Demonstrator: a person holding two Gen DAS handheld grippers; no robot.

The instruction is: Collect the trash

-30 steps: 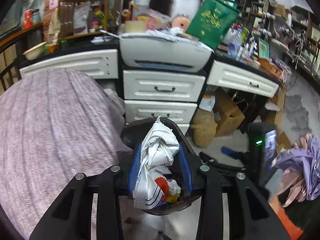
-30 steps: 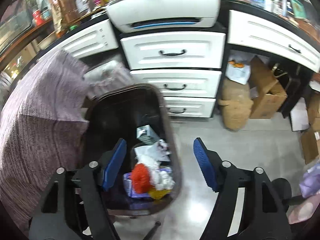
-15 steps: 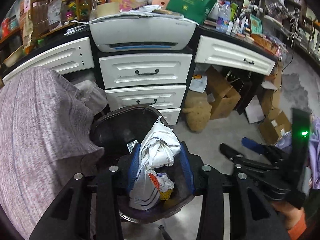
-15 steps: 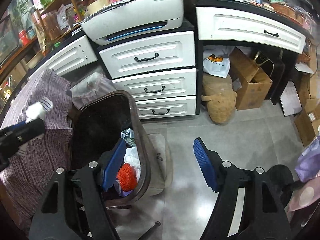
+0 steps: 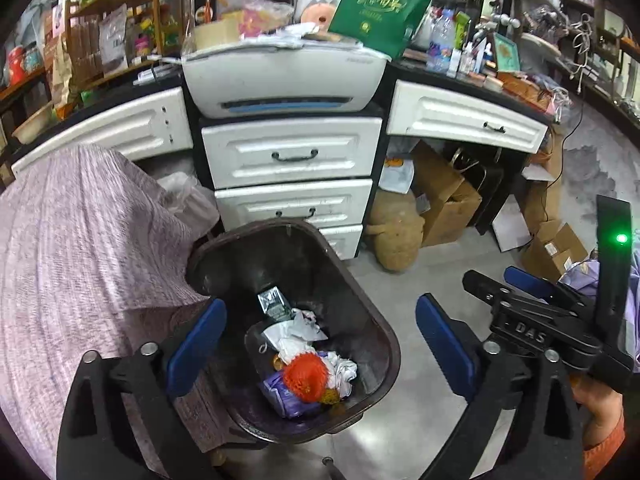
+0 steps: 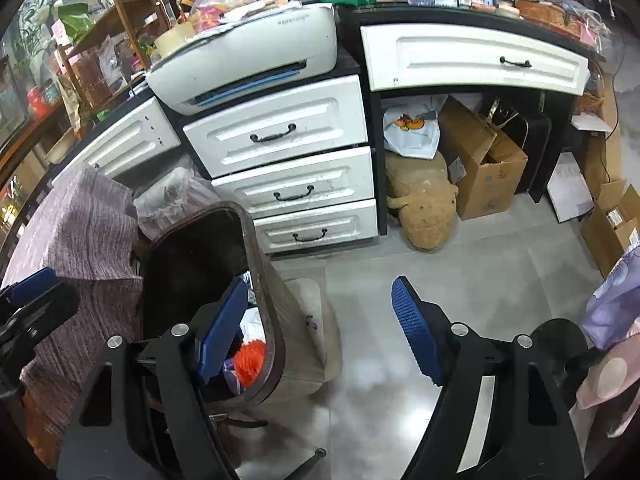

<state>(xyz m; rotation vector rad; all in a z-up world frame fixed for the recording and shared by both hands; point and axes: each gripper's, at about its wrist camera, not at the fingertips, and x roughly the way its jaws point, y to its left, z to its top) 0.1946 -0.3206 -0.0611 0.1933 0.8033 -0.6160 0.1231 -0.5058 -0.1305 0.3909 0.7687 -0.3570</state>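
Note:
My left gripper hangs over the dark brown trash bin, its jaws opening wide with nothing between the blue pads. Down in the bin lie crumpled white paper, a red-orange ball, a purple wrapper and a silver-green packet. To the right of the bin, over the grey floor, my right gripper is empty, its jaws opening slightly; its left finger overlaps the bin rim. In each view the other gripper shows at an edge: the right gripper, the left gripper.
White drawers with a printer on top stand behind the bin. A purple knitted cloth covers something at left. Under the desk are cardboard boxes and a tan plush toy. Grey tiled floor lies right of the bin.
My left gripper was shut on a crumpled white bag above the bin; it has opened and the bag has dropped in. The right gripper has moved right, away from over the bin.

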